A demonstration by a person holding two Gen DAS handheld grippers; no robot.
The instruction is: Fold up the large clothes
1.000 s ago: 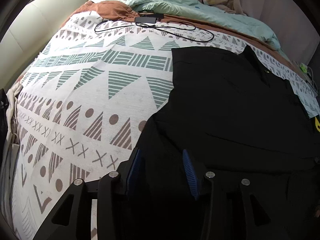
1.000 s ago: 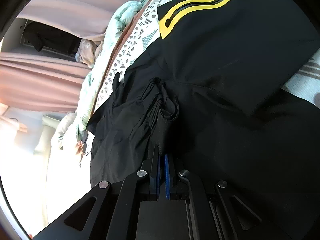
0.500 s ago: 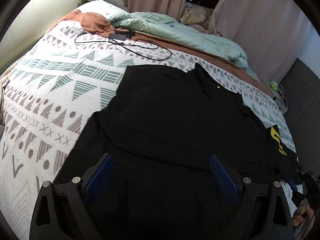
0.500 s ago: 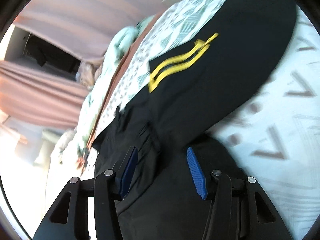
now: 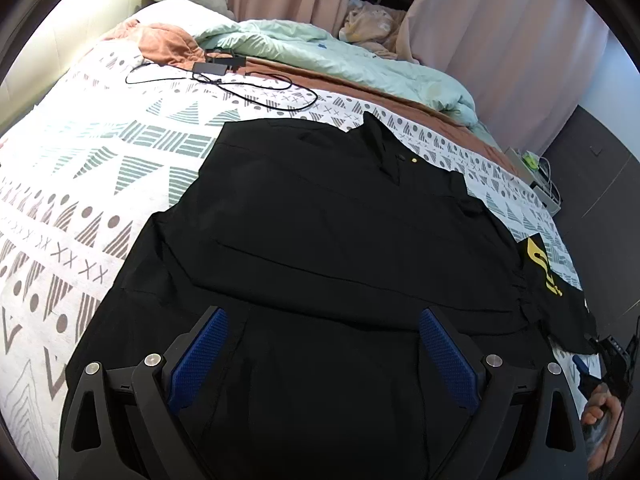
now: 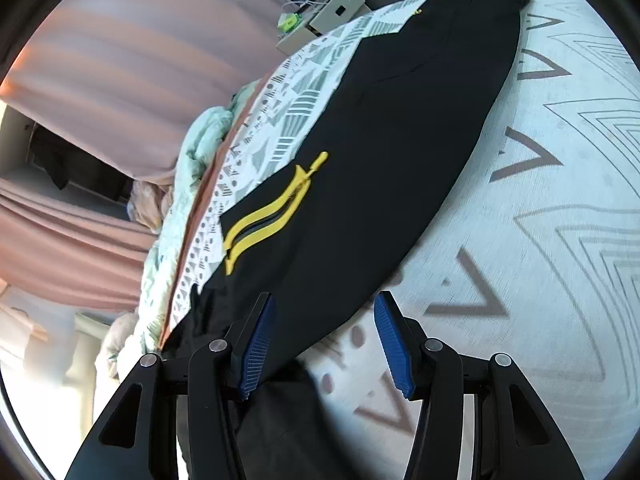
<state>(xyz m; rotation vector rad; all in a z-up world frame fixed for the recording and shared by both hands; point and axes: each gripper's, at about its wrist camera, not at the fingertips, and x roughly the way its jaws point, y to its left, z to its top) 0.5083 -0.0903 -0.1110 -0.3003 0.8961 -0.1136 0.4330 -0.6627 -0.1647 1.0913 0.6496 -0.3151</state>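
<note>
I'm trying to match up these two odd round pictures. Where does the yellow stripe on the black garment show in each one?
Left wrist view: the yellow stripe sits at the far right edge, small, on the black garment.
Right wrist view: it lies left of centre, large, above the gripper's fingers.
Shared landmark: the pale green duvet beyond the patterned bedspread.

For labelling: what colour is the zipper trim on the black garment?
Yellow zipper trim on the black garment; clearest in the right wrist view.

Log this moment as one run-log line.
stage: between folds | left gripper: open, empty | right gripper: open, empty | black garment: flat on bed
</note>
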